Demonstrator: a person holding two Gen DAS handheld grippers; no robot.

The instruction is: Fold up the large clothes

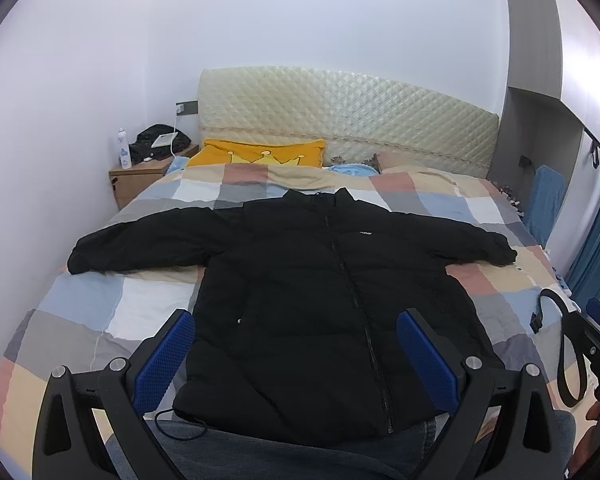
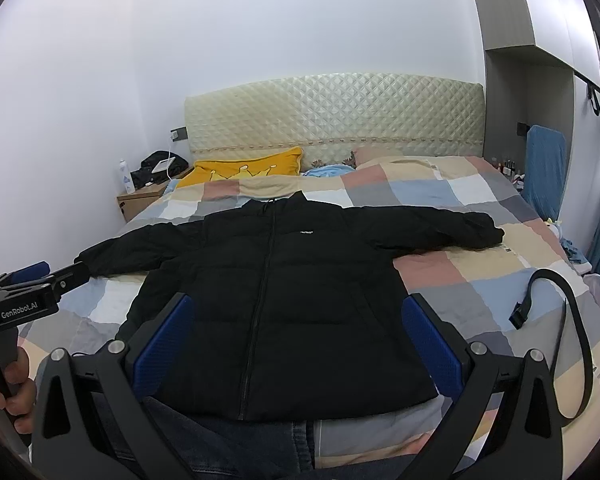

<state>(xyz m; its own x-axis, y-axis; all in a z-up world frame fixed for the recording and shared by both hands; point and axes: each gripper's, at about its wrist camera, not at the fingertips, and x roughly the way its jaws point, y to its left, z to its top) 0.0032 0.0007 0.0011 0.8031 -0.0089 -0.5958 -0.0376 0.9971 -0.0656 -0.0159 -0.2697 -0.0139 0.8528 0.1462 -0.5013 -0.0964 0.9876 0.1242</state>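
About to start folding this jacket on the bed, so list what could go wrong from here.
1. The black jacket looks puffy, so folds may spring back open or slip from the pads.
2. The black strap lies loose beside the jacket's hem near the right gripper; it could snag as that gripper reaches in.
3. Both sleeves are spread wide; the left gripper, open like the right, may drag the checked quilt when pinching a cuff.

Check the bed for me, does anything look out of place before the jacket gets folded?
One thing: a loose black strap lies on the checked quilt, apart from the jacket, which is spread flat, zipped, sleeves out.
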